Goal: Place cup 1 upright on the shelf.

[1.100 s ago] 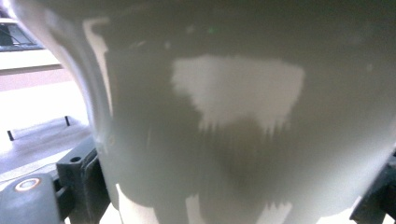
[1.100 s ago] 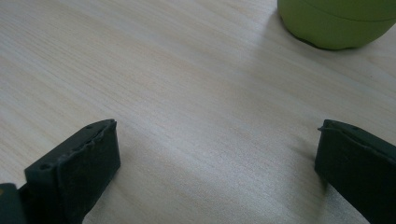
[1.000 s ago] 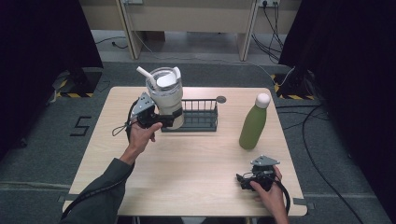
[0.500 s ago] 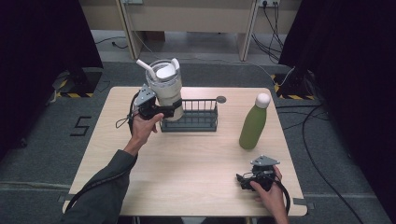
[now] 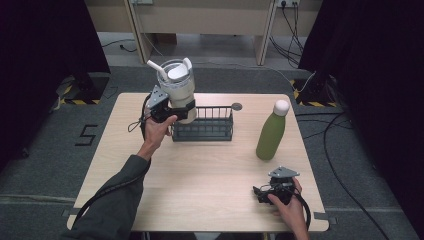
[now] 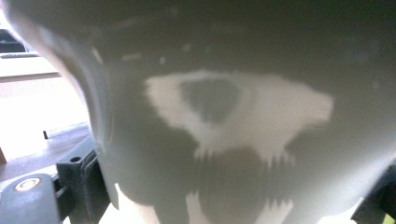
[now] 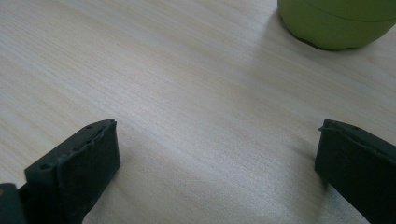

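A white tumbler (image 5: 178, 90) with a lid and a straw is held up in the air over the left end of the black wire basket (image 5: 205, 125). My left gripper (image 5: 184, 107) is shut on the tumbler's lower body. In the left gripper view the tumbler's grey-white wall (image 6: 224, 116) sits right against the lens. A green bottle (image 5: 271, 131) with a white cap stands upright at the right of the table. My right gripper (image 5: 261, 194) rests low near the front right edge, open with nothing between its jaws. The green bottle's base (image 7: 336, 23) lies ahead of it.
The wooden table (image 5: 210, 190) has bare room across its middle and front left. A small dark disc (image 5: 236, 106) lies behind the basket. Cables run over the grey floor at the right. A wooden bench stands beyond the table's far side.
My left gripper has carried the tumbler up and to the right, toward the basket's left end. The right gripper has stayed in place.
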Demonstrator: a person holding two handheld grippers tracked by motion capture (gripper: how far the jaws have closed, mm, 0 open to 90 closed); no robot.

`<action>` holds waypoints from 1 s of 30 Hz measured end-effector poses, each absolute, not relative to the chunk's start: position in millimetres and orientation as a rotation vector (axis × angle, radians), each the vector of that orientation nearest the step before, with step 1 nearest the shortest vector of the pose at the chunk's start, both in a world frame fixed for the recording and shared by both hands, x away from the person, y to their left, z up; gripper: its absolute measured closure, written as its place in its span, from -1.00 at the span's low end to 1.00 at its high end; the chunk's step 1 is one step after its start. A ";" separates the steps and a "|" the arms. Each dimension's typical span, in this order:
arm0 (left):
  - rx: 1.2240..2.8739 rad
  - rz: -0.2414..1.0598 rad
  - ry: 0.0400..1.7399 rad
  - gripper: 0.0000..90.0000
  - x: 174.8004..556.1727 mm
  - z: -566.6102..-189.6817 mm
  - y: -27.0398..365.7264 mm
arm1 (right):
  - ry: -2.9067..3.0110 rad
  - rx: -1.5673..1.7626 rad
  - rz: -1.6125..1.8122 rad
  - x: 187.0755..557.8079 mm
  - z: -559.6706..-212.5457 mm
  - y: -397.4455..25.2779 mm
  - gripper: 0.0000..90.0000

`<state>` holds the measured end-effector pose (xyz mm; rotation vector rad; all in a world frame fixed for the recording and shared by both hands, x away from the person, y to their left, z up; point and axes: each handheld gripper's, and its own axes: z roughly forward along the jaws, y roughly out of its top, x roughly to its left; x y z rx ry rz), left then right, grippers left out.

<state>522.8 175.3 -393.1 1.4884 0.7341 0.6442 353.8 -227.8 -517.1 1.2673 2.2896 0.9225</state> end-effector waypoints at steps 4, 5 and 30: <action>1.499 0.660 0.732 -0.78 525.2 -395.8 174.8 | 2.290 1.268 0.922 353.8 -517.0 -227.8 -0.99; 1.499 0.661 0.733 -0.78 526.0 -396.4 174.8 | 2.290 1.267 0.922 353.8 -517.0 -227.8 -0.99; 1.515 0.688 0.771 -0.78 543.3 -419.6 173.4 | 2.293 1.262 0.921 353.8 -517.0 -227.9 -0.99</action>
